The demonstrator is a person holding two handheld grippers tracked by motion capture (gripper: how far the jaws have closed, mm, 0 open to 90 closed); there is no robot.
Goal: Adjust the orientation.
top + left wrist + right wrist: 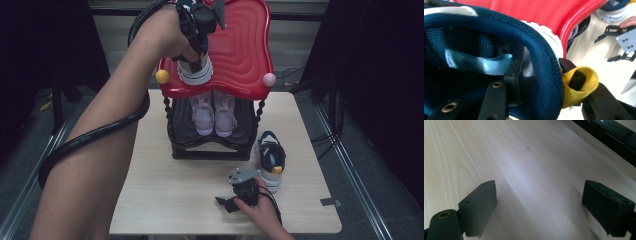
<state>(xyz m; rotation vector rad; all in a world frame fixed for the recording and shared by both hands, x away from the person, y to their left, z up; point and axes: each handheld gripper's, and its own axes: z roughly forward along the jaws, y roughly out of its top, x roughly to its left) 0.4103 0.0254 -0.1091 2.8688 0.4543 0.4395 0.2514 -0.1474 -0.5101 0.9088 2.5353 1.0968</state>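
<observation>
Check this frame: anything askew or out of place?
Mainly the split pair: one navy sneaker sits on the red top shelf with the left gripper at its heel collar, while its mate stands alone on the table. The pink pair sits neatly below. Nothing spilled or damaged.

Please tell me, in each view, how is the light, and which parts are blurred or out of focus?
High view: the table is evenly lit, its surroundings are dark, the picture slightly soft. Left gripper view: the navy shoe collar and yellow heel loop are sharp, while the far hand-held gripper is blurred. Right gripper view: a pale sheen crosses the wood, and the near jaws look soft.
</observation>
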